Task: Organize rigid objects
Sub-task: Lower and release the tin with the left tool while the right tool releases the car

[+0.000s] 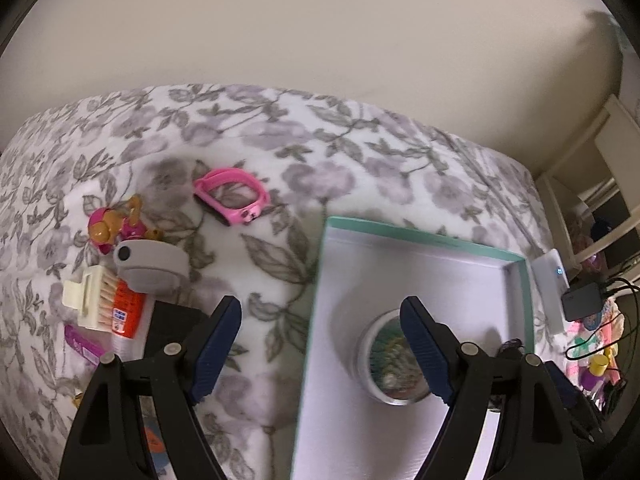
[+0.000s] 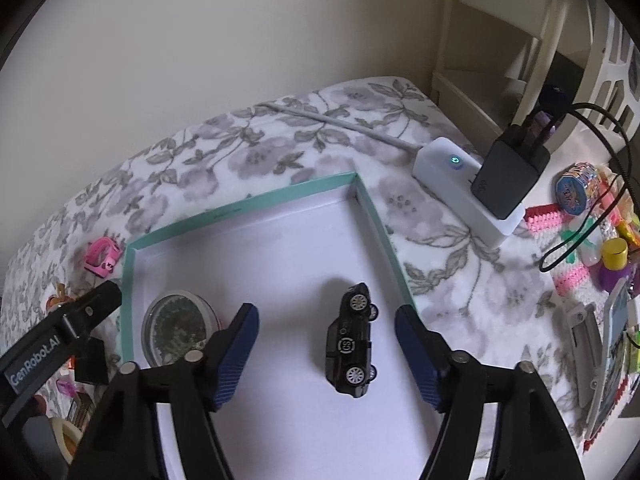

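You are holding the right tool (image 2: 326, 354) wide and empty over the black toy car (image 2: 352, 342) lying inside the teal-rimmed box (image 2: 248, 200), while the left tool (image 1: 320, 350) is gaping wide near the round tin (image 1: 390, 364)

A home bedroom; a bed (image 1: 280, 140) under a floral blanket (image 2: 440, 248); toys (image 1: 116, 228) scattered; a power strip (image 2: 460, 188) by the wall.

glossy toy car (image 2: 352, 340), fleecy blanket (image 2: 280, 152) — matt
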A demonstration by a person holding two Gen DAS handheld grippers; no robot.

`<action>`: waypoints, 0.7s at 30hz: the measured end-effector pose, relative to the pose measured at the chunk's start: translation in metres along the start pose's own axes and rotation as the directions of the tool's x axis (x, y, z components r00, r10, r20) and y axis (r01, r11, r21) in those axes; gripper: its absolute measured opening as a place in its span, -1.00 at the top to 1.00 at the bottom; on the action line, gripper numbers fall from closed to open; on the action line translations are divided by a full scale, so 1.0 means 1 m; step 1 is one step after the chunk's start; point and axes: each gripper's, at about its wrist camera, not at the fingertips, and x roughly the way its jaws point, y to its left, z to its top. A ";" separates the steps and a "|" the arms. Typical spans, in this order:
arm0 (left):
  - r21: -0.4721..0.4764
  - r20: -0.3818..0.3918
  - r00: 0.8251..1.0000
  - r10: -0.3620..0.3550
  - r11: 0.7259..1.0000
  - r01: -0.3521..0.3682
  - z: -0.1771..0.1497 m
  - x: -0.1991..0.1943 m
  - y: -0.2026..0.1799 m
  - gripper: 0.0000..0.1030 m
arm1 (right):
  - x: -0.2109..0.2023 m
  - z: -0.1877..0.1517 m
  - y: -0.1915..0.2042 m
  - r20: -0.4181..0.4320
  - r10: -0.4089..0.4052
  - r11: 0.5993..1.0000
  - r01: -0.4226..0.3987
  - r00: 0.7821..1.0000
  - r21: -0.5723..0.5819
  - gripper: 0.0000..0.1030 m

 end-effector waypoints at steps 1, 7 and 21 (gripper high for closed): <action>-0.003 -0.004 1.000 0.003 1.000 -0.003 0.000 0.001 0.003 -0.61 | 0.000 0.000 0.001 0.002 0.000 1.000 0.000 1.000 -0.002 -0.62; -0.027 -0.007 1.000 0.009 1.000 -0.009 0.001 0.004 0.015 -0.84 | 0.001 0.000 0.003 0.012 0.002 1.000 -0.002 1.000 -0.005 -0.75; -0.113 0.050 0.999 -0.013 0.993 0.019 0.005 -0.016 0.039 -0.86 | -0.022 0.001 0.018 0.078 0.011 1.000 -0.009 0.997 -0.026 -1.00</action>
